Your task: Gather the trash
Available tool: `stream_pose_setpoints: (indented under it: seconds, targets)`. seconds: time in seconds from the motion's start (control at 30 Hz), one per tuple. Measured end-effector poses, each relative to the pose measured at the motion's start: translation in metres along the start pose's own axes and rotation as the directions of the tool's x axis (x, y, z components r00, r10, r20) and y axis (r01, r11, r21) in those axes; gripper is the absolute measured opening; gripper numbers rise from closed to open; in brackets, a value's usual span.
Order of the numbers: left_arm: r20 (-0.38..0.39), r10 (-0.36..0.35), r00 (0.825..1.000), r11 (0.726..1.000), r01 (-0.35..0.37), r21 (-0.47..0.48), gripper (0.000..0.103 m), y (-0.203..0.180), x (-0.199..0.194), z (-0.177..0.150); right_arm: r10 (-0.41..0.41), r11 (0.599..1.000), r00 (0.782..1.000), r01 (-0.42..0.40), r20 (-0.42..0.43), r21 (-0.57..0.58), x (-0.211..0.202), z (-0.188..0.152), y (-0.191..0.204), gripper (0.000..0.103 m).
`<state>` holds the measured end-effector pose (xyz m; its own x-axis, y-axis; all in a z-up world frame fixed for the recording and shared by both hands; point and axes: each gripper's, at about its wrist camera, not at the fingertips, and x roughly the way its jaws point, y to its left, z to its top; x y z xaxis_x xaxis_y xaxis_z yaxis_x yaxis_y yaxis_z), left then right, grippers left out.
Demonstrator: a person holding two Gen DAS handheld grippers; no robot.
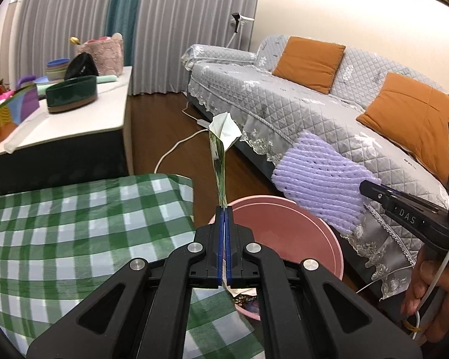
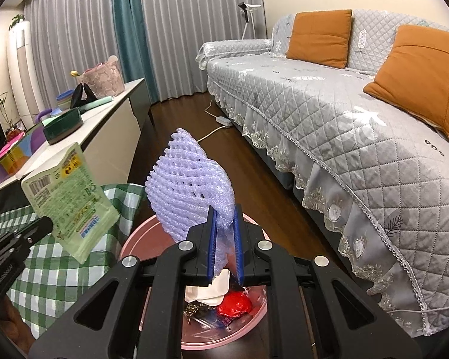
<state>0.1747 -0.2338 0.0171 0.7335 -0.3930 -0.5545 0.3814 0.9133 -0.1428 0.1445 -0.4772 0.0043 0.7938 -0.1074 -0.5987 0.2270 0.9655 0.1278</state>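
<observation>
Left claw (image 1: 224, 209): blue pads pressed together, pinching the bottom edge of a flattened green carton (image 1: 223, 146), which stands upright from the tips toward 12 o'clock; in the right wrist view the same carton (image 2: 70, 197) shows its printed face and barcode, at 9 o'clock of the right claw. Right claw (image 2: 224, 209): pads drawn close on a lilac foam net (image 2: 188, 185), pinching its lower corner; the net fans up and toward 11 o'clock from the tips. From the left wrist view the net (image 1: 323, 179) hangs at 3 o'clock, held by the right claw's black fingers, with a hand (image 1: 431, 293) gripping the handle at 4 o'clock. Directly under both claws sits a pink bin (image 2: 254, 317); the carton and the net are both above its opening, neither touching the rim as far as I can tell. Inside the bin: a red crumpled wrapper (image 2: 235, 303), a white wad (image 2: 215, 287), and small mixed scraps. At 9 o'clock of the bin is a green-checked cloth (image 1: 74, 224) covering a low surface, its edge just beside the bin. Further out, at 10 o'clock, a white worktop (image 1: 83, 119) carries a dark green round box (image 1: 71, 92) and a pink basket (image 1: 101, 52). At 2 o'clock, a grey quilted sofa (image 1: 284, 95) with orange cushions (image 1: 309, 62); a white cable (image 1: 176, 146) runs across the dark wood floor (image 2: 254, 161) between sofa and worktop. Grey curtains (image 1: 179, 30) at 12 o'clock.
</observation>
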Motion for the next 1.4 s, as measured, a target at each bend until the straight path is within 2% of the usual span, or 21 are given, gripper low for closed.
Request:
stream_pose_setpoints:
  seconds: [0.17, 0.23, 0.27, 0.3, 0.37, 0.43, 0.53, 0.6, 0.7, 0.77, 0.87, 1.07, 1.2, 1.4]
  targets:
    - [-0.022, -0.025, 0.999, 1.000, 0.025, 0.004, 0.001, -0.007, 0.016, -0.004, -0.015, 1.000, 1.000, 0.015, -0.018, 0.002, 0.008, -0.002, -0.001, 0.014]
    - [-0.041, -0.059, 0.997, 0.998, 0.059, 0.006, 0.001, -0.011, 0.023, -0.004, -0.026, 1.000, 0.999, 0.026, -0.026, 0.010, 0.010, -0.002, -0.004, 0.016]
    - [-0.061, -0.086, 0.994, 0.996, 0.086, 0.006, 0.002, -0.012, 0.029, -0.004, -0.031, 0.999, 0.999, 0.031, -0.036, 0.015, 0.012, -0.002, -0.005, 0.026]
    - [-0.079, -0.104, 0.991, 0.994, 0.105, 0.007, 0.004, -0.013, 0.032, -0.005, -0.034, 0.999, 0.998, 0.035, -0.046, 0.019, 0.014, -0.003, -0.006, 0.043]
    - [-0.096, -0.105, 0.990, 0.994, 0.107, 0.013, 0.028, -0.014, 0.036, -0.007, -0.052, 0.998, 0.997, 0.054, -0.056, 0.034, 0.015, -0.004, -0.009, 0.058]
    - [-0.087, -0.096, 0.992, 0.995, 0.096, 0.001, 0.030, -0.012, 0.033, -0.007, -0.068, 0.997, 0.996, 0.070, -0.066, 0.038, 0.016, -0.005, -0.011, 0.062]
    - [-0.077, -0.090, 0.993, 0.996, 0.090, -0.007, 0.030, -0.008, 0.024, -0.006, -0.082, 0.995, 0.995, 0.085, -0.064, 0.051, 0.012, -0.004, -0.014, 0.074]
    - [-0.065, -0.082, 0.995, 0.997, 0.083, 0.007, 0.031, -0.007, 0.013, -0.004, -0.085, 0.994, 0.995, 0.088, -0.053, 0.058, 0.007, -0.003, -0.014, 0.078]
    - [-0.042, -0.070, 0.997, 0.997, 0.071, 0.017, 0.039, -0.005, -0.010, 0.000, -0.073, 0.995, 0.997, 0.074, -0.028, 0.066, -0.004, 0.003, -0.012, 0.086]
    - [-0.023, -0.065, 0.998, 0.998, 0.065, 0.023, 0.050, -0.005, -0.024, 0.003, -0.057, 0.996, 0.998, 0.057, -0.005, 0.064, -0.016, 0.007, -0.006, 0.093]
    - [0.013, -0.056, 0.998, 0.997, 0.056, 0.047, 0.064, -0.006, -0.056, 0.005, -0.016, 0.999, 1.000, 0.015, 0.015, 0.052, -0.036, 0.012, 0.005, 0.098]
    - [0.075, -0.018, 0.997, 0.998, 0.014, 0.059, 0.088, -0.001, -0.119, -0.001, 0.066, 0.998, 0.996, -0.065, 0.055, -0.006, -0.095, 0.021, 0.030, 0.098]
    - [0.096, 0.013, 0.995, 0.999, -0.016, 0.033, 0.093, 0.006, -0.160, -0.015, 0.093, 0.995, 0.992, -0.091, 0.083, -0.027, -0.135, 0.011, 0.043, 0.098]
    - [0.132, 0.098, 0.986, 0.995, -0.096, -0.020, 0.095, 0.018, -0.213, -0.045, 0.101, 0.988, 0.993, -0.091, 0.069, -0.126, -0.182, -0.039, 0.075, 0.098]
